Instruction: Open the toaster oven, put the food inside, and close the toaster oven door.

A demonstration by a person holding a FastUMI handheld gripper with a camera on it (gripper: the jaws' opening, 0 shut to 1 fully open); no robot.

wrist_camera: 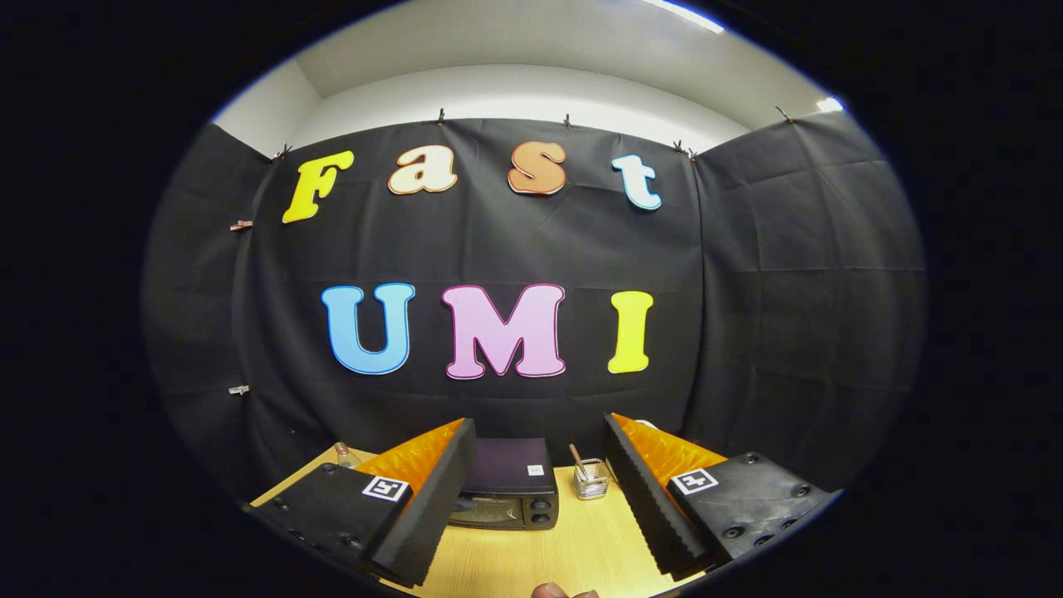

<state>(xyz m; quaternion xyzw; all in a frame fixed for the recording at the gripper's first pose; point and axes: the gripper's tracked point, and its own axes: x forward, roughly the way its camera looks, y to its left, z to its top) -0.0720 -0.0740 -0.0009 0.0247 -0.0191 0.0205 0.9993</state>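
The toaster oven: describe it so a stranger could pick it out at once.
On the wooden table, against the black cloth wall, the toaster oven sits beyond the open tongs, nearer their left finger. It is a dark, flat-topped box with two knobs beside its closed door, unlike the small clear basket to its right.

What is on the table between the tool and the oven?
Nothing: in the gripper view, bare table runs from the open tool to the closed oven. A small wire basket stands beside the oven, off that line.
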